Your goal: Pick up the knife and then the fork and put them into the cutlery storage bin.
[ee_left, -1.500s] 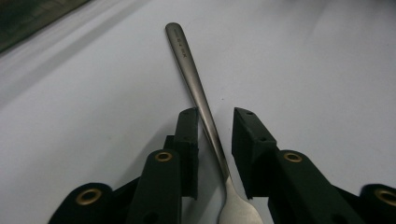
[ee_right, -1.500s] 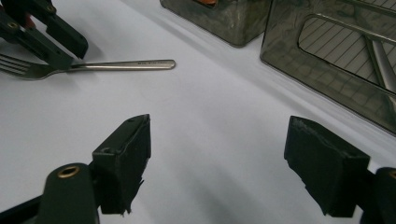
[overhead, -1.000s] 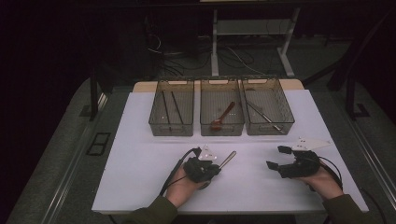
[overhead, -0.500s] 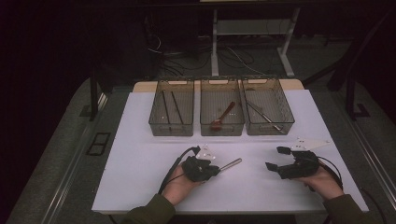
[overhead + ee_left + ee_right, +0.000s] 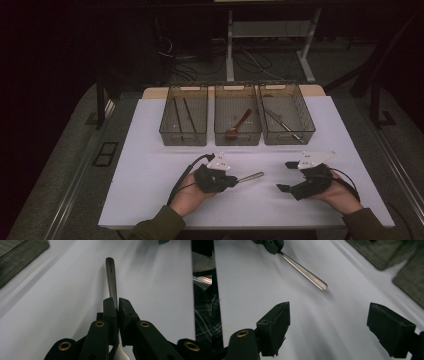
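Note:
My left gripper (image 5: pixel 234 181) hovers low over the white table (image 5: pixel 150 150) at the near middle. It is shut on a metal utensil (image 5: pixel 250 176) whose flat handle sticks out to the right. In the left gripper view the pads (image 5: pixel 110 306) pinch the utensil's neck, and the handle (image 5: pixel 111 275) runs away from the left gripper (image 5: pixel 117 301). My right gripper (image 5: pixel 286 176) is at the near right, open, jaws pointing left toward the handle tip. In the right gripper view the right gripper (image 5: pixel 328 315) holds nothing, and the handle (image 5: pixel 304 271) lies beyond it.
Three clear bins stand in a row at the back. The left bin (image 5: pixel 183 141) holds two dark sticks (image 5: pixel 181 114). A wooden spoon (image 5: pixel 239 123) lies in the middle bin (image 5: pixel 237 141). The right bin (image 5: pixel 290 140) holds a metal utensil (image 5: pixel 282 125).
The utensil's handle has swung from pointing up-right to nearly level toward the right. The right gripper has shifted slightly left and nearer.

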{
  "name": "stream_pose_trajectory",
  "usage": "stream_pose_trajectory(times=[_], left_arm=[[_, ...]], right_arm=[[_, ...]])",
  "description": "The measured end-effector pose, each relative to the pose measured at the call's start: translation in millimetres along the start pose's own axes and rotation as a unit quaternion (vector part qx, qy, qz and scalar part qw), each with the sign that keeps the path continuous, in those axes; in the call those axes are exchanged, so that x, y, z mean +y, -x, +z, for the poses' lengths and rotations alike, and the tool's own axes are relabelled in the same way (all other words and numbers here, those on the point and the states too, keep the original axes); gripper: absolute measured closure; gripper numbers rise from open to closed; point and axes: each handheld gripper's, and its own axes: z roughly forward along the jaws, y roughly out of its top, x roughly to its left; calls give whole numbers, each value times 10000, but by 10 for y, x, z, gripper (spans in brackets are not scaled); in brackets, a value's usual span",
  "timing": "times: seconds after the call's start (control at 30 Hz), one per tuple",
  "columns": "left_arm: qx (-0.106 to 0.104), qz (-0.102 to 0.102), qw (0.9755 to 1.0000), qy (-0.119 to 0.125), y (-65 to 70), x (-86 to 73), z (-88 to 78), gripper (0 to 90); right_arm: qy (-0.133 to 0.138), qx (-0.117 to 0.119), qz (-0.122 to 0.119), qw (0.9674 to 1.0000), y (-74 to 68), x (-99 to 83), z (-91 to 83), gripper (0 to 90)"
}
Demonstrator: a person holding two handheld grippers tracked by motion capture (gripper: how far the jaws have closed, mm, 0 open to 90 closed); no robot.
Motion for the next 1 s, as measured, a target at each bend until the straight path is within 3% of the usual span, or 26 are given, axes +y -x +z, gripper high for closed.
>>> stream_pose_trajectory(times=[0.17,0.4,0.5,0.53,0.63,0.77,0.8,0.87,0.9,0.97,1.0], left_arm=[[-94,100,9999,56,0,50,-1,841],[-254,267,9993,61,49,147,34,841],[-286,387,9988,86,60,188,41,841],[-299,403,9987,98,67,199,44,841],[-339,489,9982,100,89,226,50,841],[-400,597,9974,52,117,251,40,841],[-407,616,9973,43,118,253,39,841],[-412,619,9972,47,118,253,40,841],[-438,617,9971,55,115,253,41,841],[-488,649,9967,25,118,250,45,841],[-530,661,9964,12,116,249,51,840]], right_arm=[[-168,258,-502,9983,-91,208,123,249],[-346,640,-1054,9918,-200,464,344,367],[-511,720,-1294,9877,-260,533,454,411],[-567,706,-1512,9844,-254,551,488,440],[-683,806,-1583,9817,-311,596,559,524],[-884,839,-1840,9753,-353,633,623,629],[-914,818,-2009,9719,-342,643,633,664],[-933,877,-2047,9704,-354,653,637,729],[-950,933,-1971,9713,-374,653,638,746],[-1020,1005,-2040,9684,-384,651,645,762],[-1041,969,-2259,9637,-367,654,652,768]])
